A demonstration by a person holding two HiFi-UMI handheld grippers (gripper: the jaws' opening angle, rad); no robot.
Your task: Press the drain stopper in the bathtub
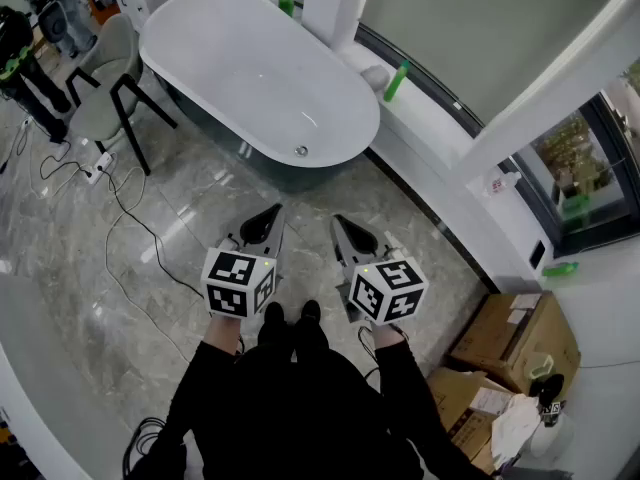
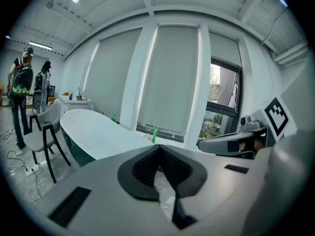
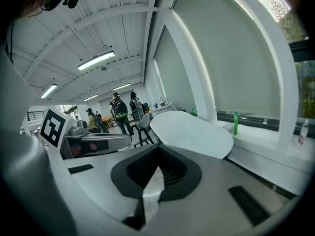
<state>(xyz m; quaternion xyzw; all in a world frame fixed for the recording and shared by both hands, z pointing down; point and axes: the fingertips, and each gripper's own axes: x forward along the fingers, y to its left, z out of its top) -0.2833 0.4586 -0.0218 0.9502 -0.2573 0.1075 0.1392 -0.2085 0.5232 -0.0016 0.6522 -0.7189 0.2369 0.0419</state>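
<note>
The drain stopper [image 1: 301,151] is too small to tell whether it is pressed; in both gripper views the rim of the bathtub [image 2: 98,133] hides it.

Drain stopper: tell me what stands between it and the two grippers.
Only the near rim of the white oval bathtub: the round metal drain stopper sits just inside it. Bare grey marble floor lies between that and the left gripper and right gripper, both shut, empty.
</note>
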